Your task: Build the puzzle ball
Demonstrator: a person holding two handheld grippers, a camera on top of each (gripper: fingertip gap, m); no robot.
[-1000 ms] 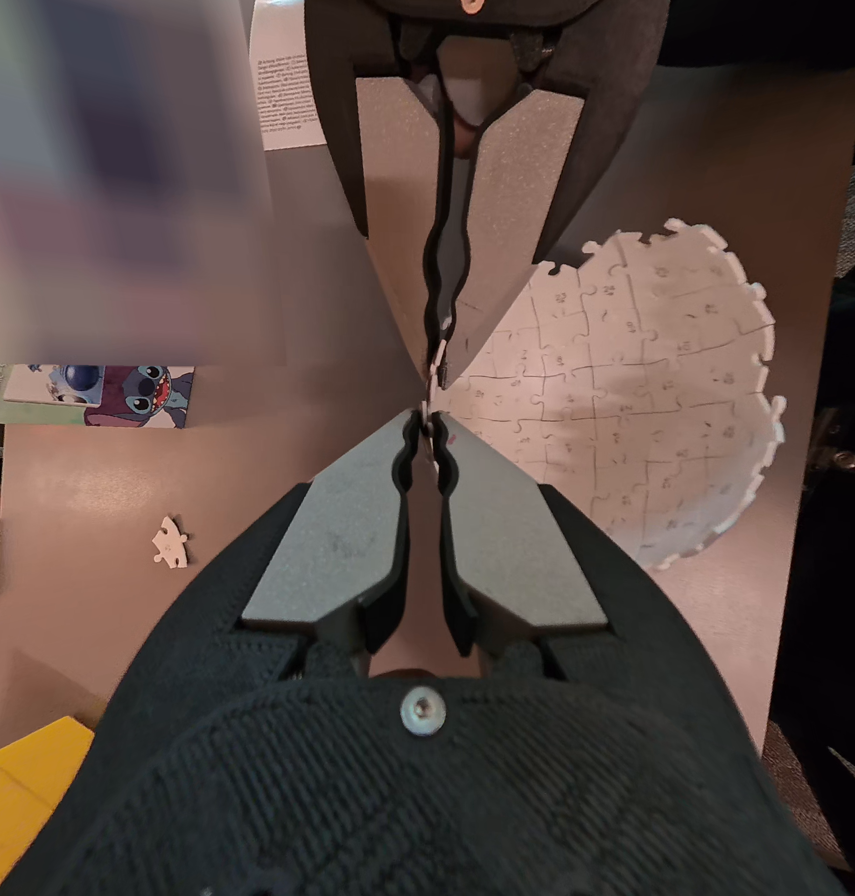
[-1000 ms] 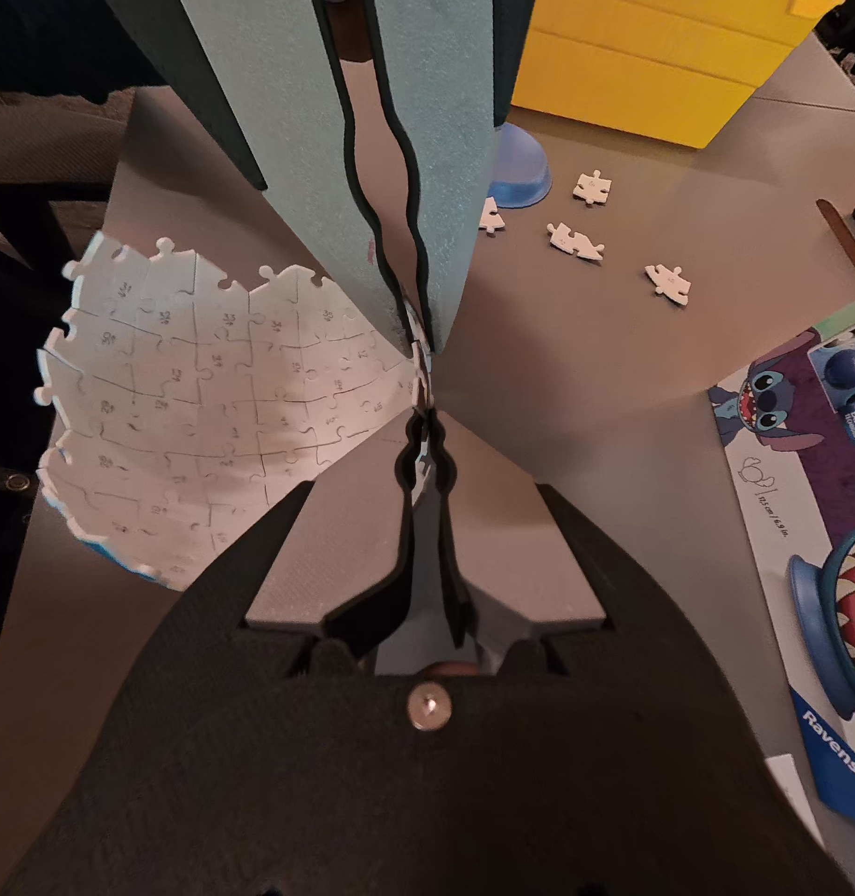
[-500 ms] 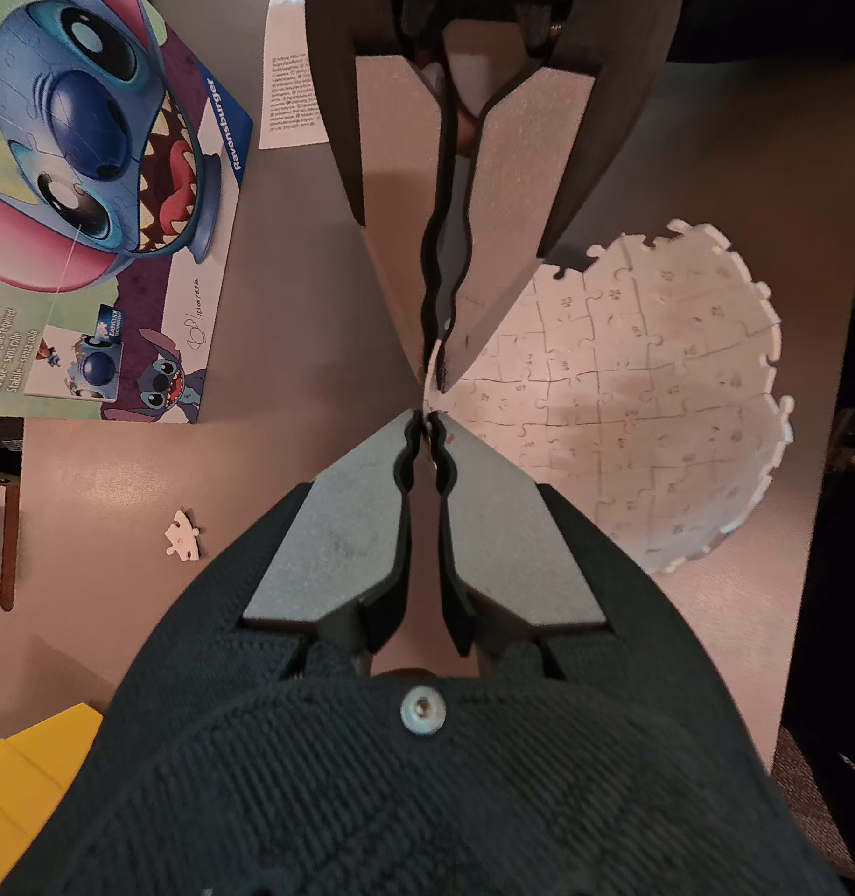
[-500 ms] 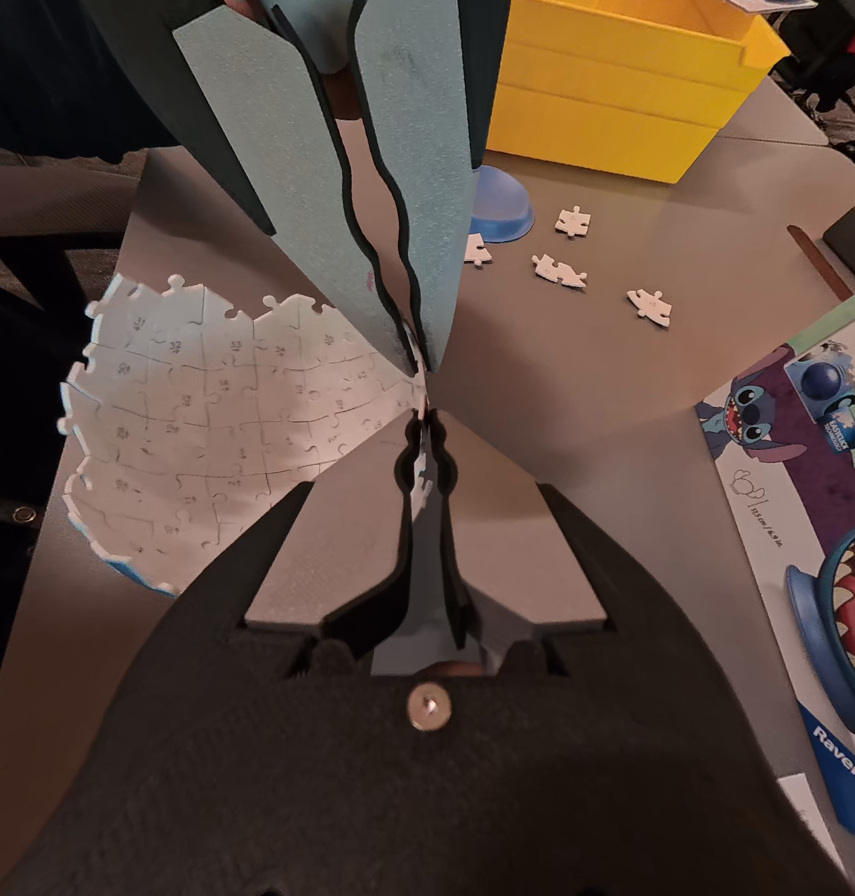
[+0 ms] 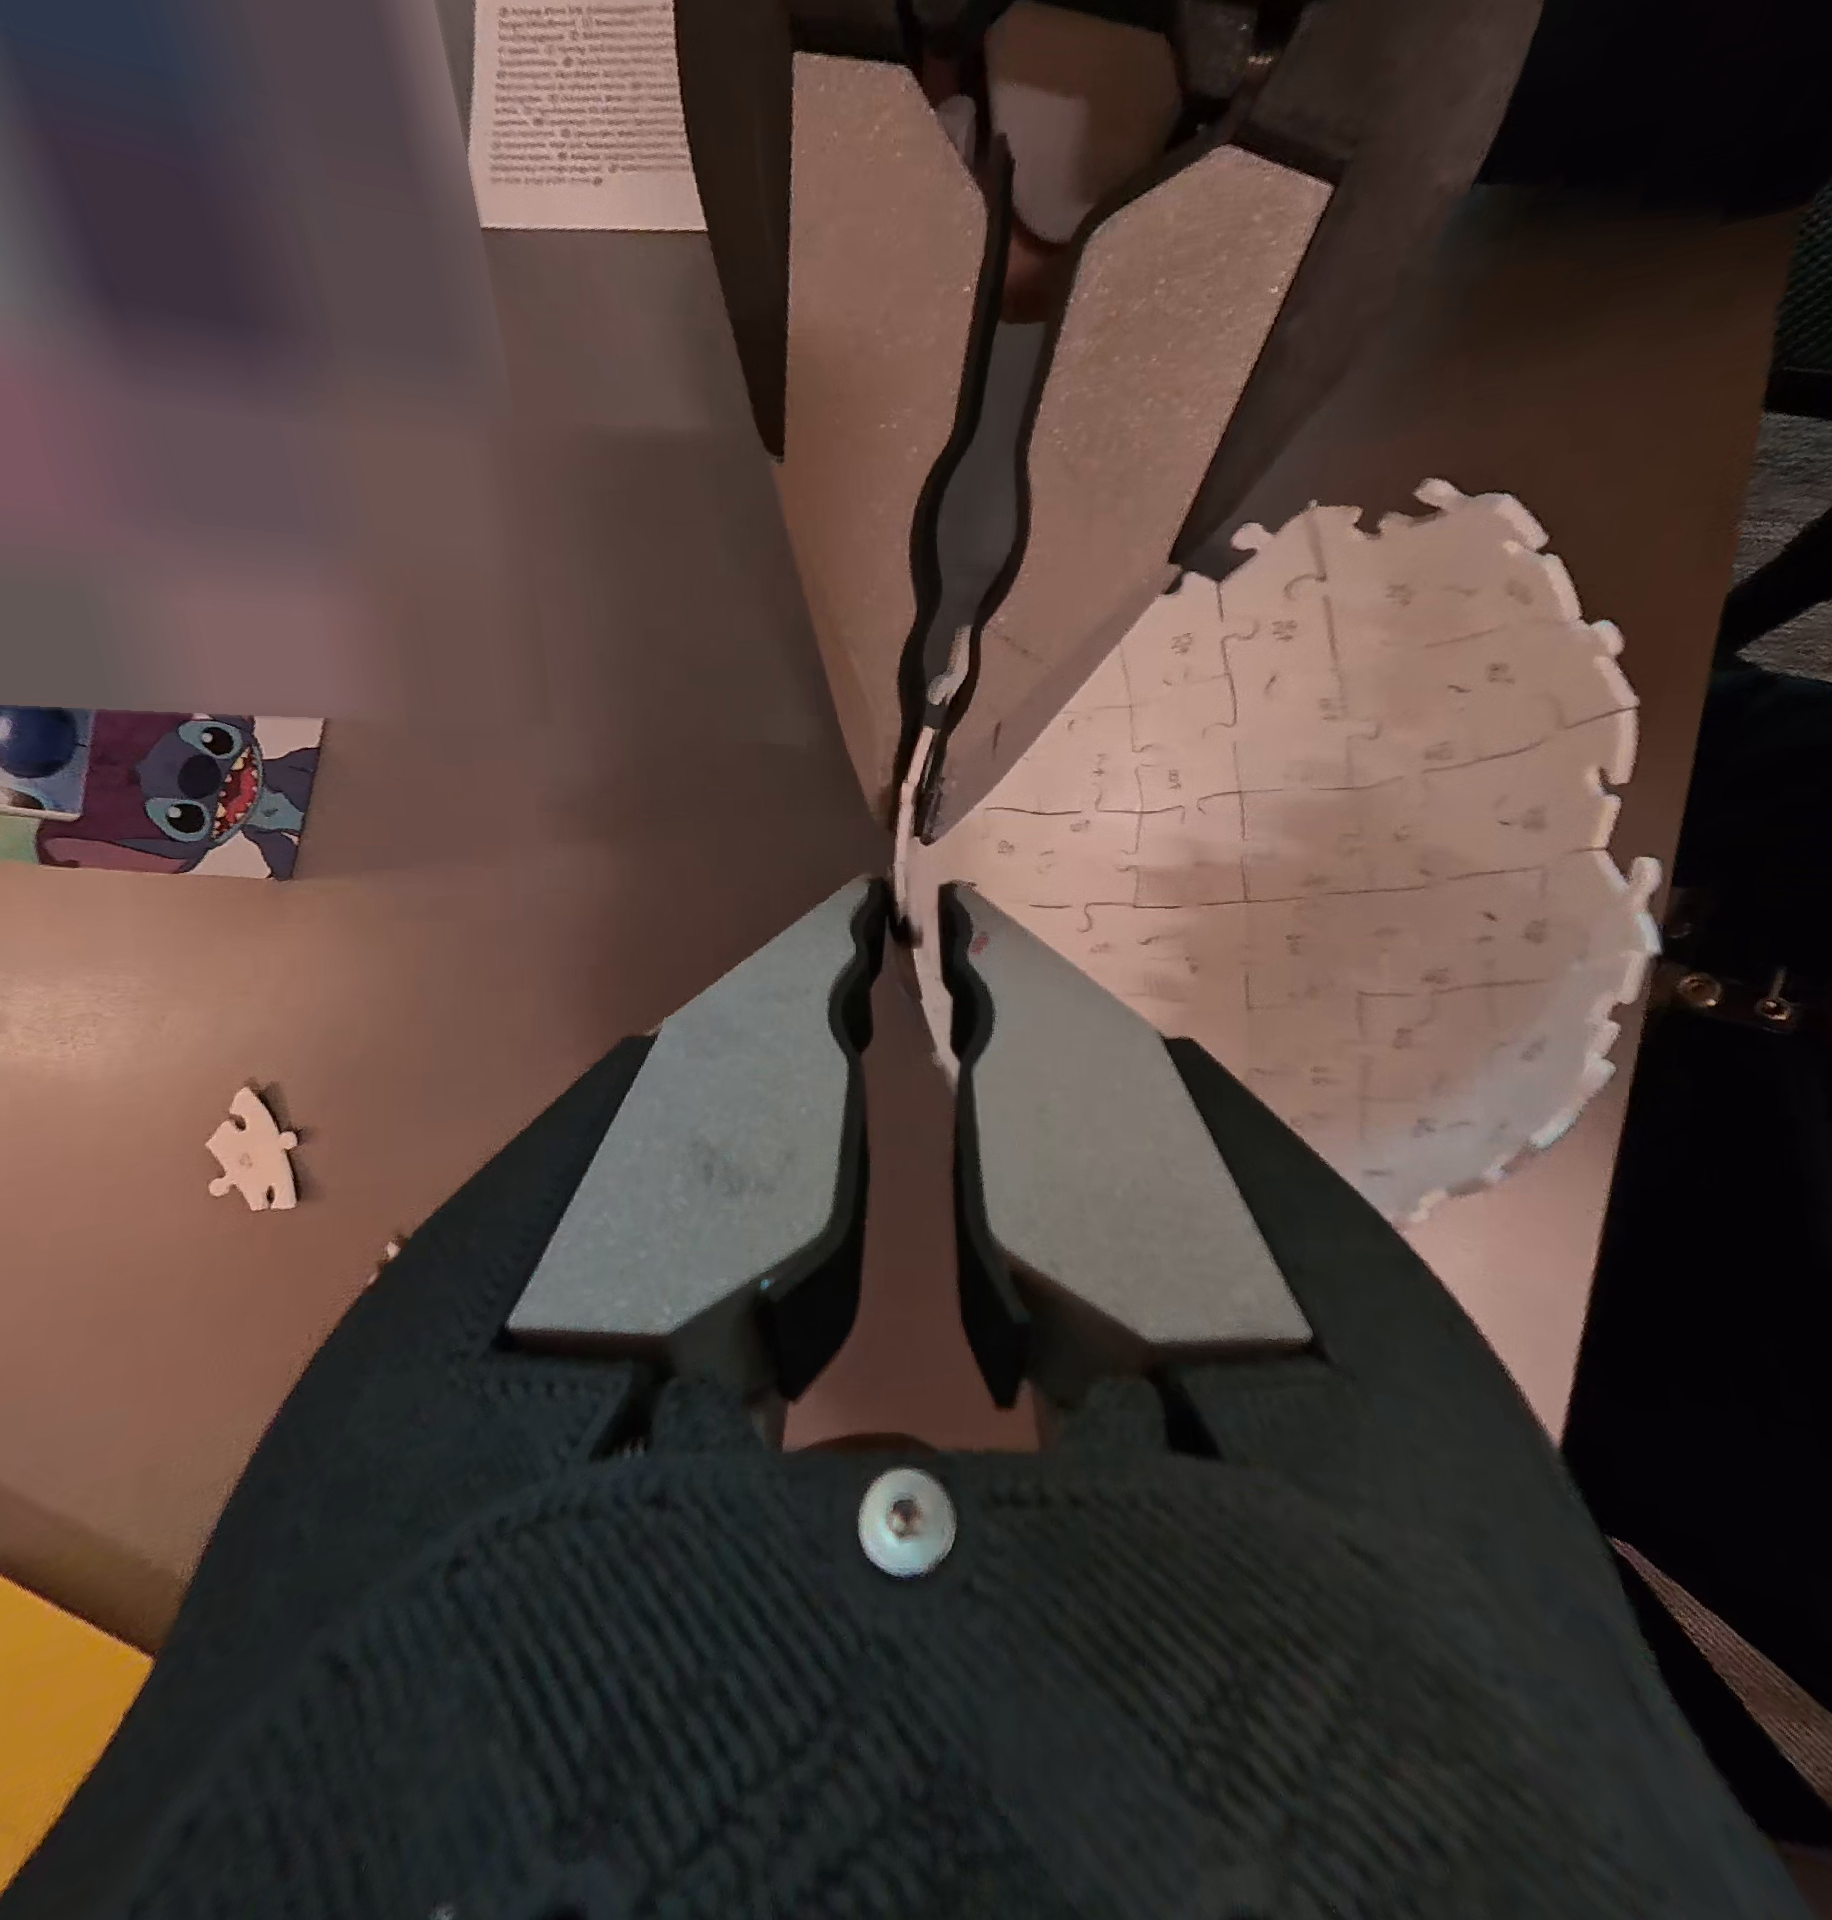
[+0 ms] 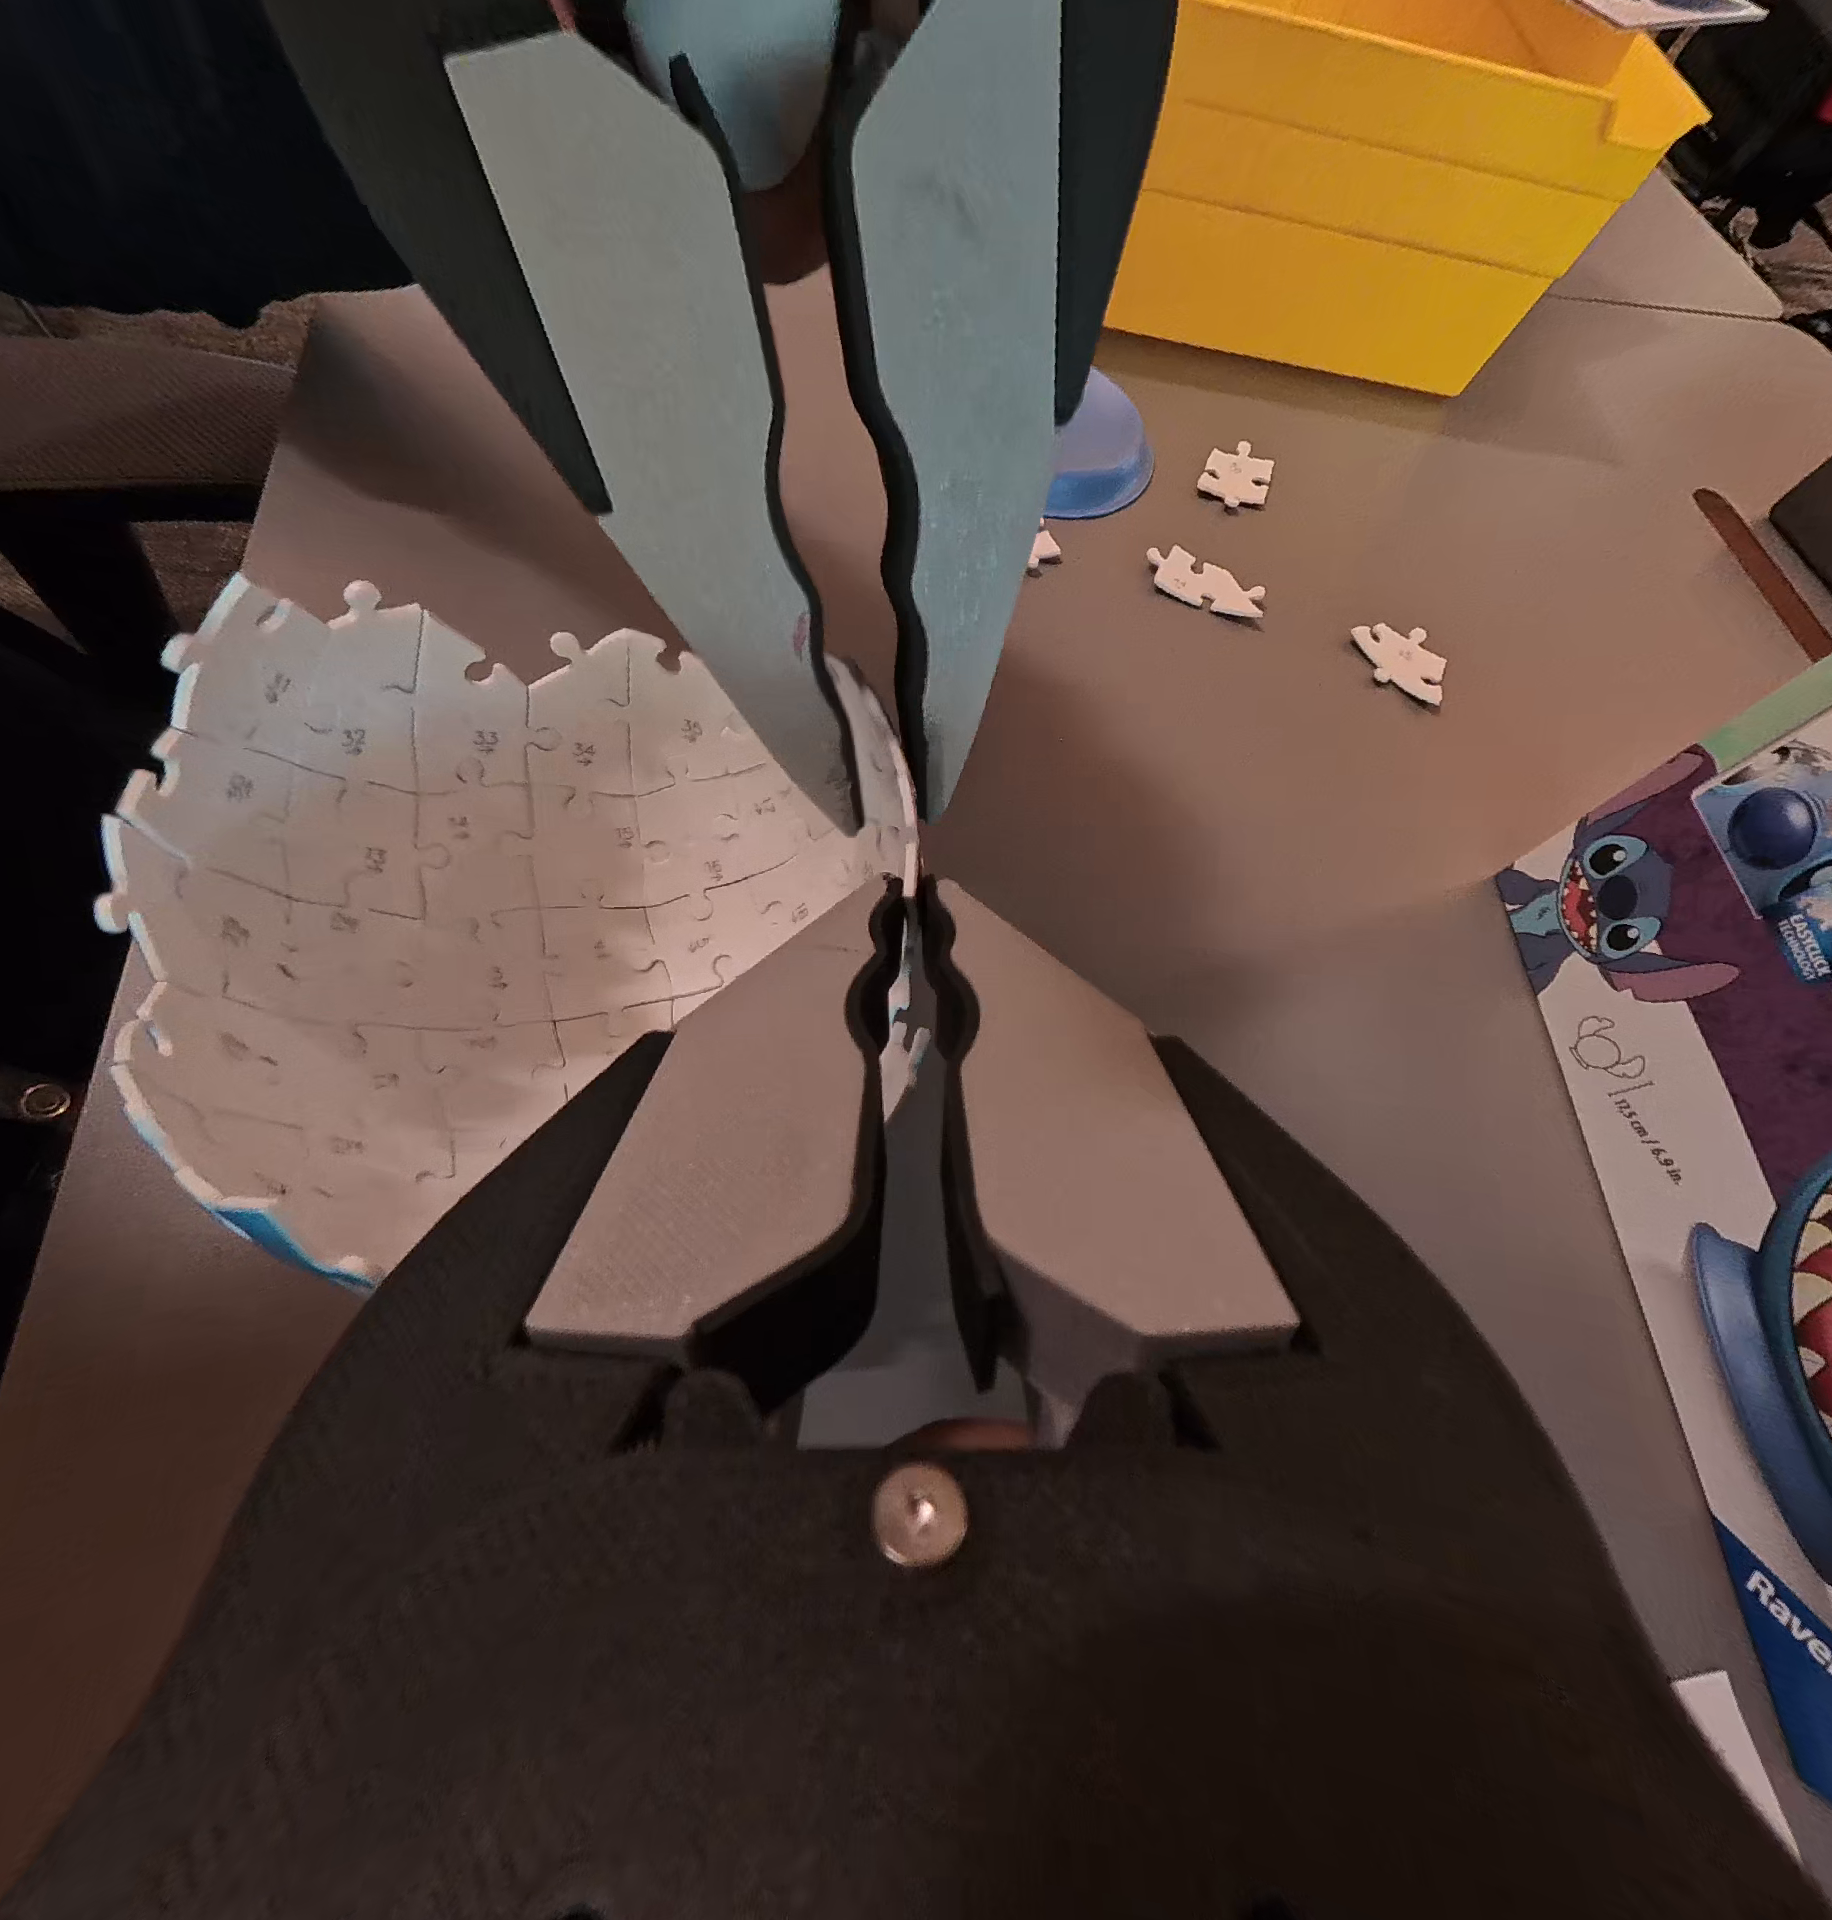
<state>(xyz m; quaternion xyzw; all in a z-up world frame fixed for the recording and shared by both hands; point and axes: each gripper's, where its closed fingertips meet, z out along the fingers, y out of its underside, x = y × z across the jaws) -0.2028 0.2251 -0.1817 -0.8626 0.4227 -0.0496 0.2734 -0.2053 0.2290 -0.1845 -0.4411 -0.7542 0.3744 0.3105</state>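
**A:** Gripper state?

**B:** Right gripper [image 6: 912, 894]: tips pinched together on the rim of the half-built puzzle ball [image 6: 424, 883], at centre frame. Left gripper [image 5: 914, 909]: fingers a narrow gap apart and straddling the same rim. Can't tell if the pads bite. The two grippers meet nose to nose, tips just beside each other.

**A:** Where's the ball sitting?

**B:** It's an open white shell with the hollow side facing the cameras. It's centre-left in the right wrist view and centre-right in the left wrist view. The toothed rim is free all round except at the pinch point. The far rim lines up with the table [image 6: 1203, 831] edge, with dark floor past it. Can't tell if it rests on the table or hangs.

**A:** Room to move?

**B:** Right wrist view has bare tabletop right of centre. Further up:
- Three loose pieces [image 6: 1203, 584] lie upper right, apart from each other.
- A blue stand [image 6: 1099, 457] shows partly behind the left gripper's finger.
- A yellow bin [image 6: 1359, 208] is at top right.
- A printed box sheet [image 6: 1722, 987] runs along the right edge.

Left wrist view has open table at mid-left, with one stray piece [image 5: 252, 1148] lying alone. A paper sheet [image 5: 579, 114] is at the top.
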